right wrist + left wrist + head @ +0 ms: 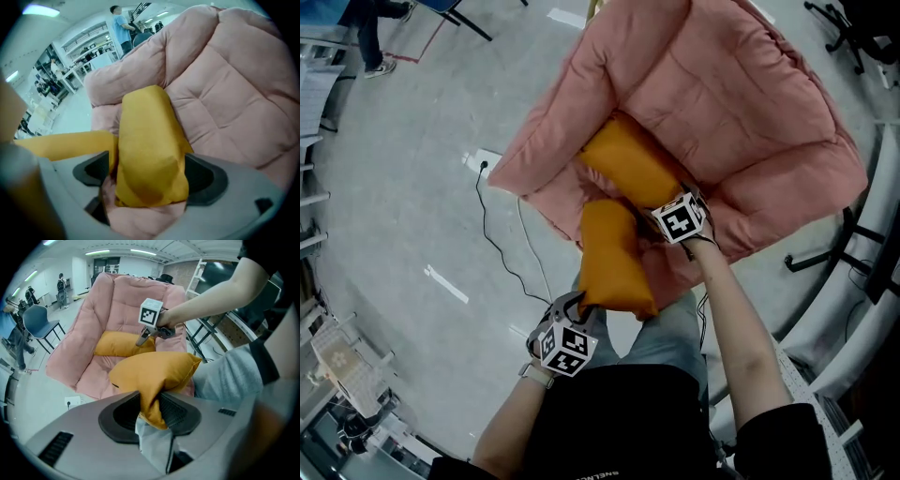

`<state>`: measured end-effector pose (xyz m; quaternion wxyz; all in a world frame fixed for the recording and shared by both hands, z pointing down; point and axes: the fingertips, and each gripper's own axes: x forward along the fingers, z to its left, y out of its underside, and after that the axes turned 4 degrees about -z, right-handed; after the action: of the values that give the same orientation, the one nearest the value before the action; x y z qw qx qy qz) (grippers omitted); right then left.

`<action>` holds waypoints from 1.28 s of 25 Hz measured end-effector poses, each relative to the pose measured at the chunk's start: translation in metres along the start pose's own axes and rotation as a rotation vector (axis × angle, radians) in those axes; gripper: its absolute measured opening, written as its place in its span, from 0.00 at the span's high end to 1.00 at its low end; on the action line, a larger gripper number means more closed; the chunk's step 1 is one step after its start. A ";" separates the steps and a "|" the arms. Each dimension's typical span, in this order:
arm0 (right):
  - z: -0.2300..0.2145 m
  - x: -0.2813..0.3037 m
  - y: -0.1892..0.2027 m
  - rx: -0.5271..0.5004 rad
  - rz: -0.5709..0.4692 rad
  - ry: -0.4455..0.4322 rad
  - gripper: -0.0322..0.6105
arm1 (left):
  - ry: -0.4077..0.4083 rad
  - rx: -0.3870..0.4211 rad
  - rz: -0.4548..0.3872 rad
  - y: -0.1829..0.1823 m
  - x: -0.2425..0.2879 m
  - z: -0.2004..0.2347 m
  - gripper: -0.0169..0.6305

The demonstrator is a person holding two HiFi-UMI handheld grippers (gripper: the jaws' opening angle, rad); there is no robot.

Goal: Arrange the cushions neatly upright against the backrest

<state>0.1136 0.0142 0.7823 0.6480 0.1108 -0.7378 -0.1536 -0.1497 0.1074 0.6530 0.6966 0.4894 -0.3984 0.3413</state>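
A pink quilted padded armchair [750, 103] fills the head view from 12 to 2 o'clock. The left gripper [150, 413] has its jaws clamped on one corner of the near orange fabric cushion [150, 373]. That cushion hangs off the seat's front edge, at 12 o'clock from that gripper [581, 305]. At 1 o'clock from it, the far orange fabric cushion [633, 164] lies low where the seat meets the backrest, tilted rather than upright. The right gripper [147, 173] has its jaws spread wide around that cushion's [145, 140] near end, with both pads against the fabric. At 9 o'clock of the chair, a white floor socket [487, 161] sits on the grey floor [403, 187].
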 end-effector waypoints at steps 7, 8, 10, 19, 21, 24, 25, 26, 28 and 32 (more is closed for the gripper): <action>0.098 -0.095 -0.004 -0.044 -0.118 -0.370 0.19 | 0.053 0.014 -0.034 -0.017 -0.003 0.029 0.78; 0.114 -0.107 -0.001 -0.074 -0.116 -0.400 0.19 | 0.064 0.015 -0.040 -0.019 -0.003 0.033 0.78; 0.142 -0.128 0.007 -0.112 -0.111 -0.447 0.19 | 0.086 0.013 -0.053 -0.024 -0.002 0.038 0.78; 0.188 -0.133 0.044 -0.123 -0.048 -0.352 0.19 | 0.166 0.080 -0.066 -0.036 -0.001 0.051 0.78; 0.186 -0.129 0.045 -0.088 -0.060 -0.316 0.24 | 0.183 0.094 -0.081 -0.039 0.001 0.051 0.78; 0.185 -0.127 0.044 -0.088 -0.089 -0.275 0.41 | 0.199 0.098 -0.075 -0.039 0.003 0.049 0.78; 0.187 -0.127 0.045 -0.093 -0.095 -0.270 0.43 | 0.201 0.101 -0.073 -0.038 0.003 0.048 0.78; 0.188 -0.129 0.046 -0.094 -0.100 -0.268 0.44 | 0.202 0.106 -0.074 -0.038 0.002 0.046 0.78; 0.189 -0.136 0.044 -0.094 -0.112 -0.265 0.50 | 0.218 0.107 -0.072 -0.042 -0.006 0.041 0.78; 0.182 -0.170 0.022 -0.101 -0.145 -0.269 0.55 | 0.279 0.039 -0.101 -0.068 -0.040 0.036 0.78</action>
<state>-0.0431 0.1118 0.6131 0.5352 0.1095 -0.7994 -0.2501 -0.1168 0.0498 0.5966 0.7518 0.4701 -0.2660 0.3782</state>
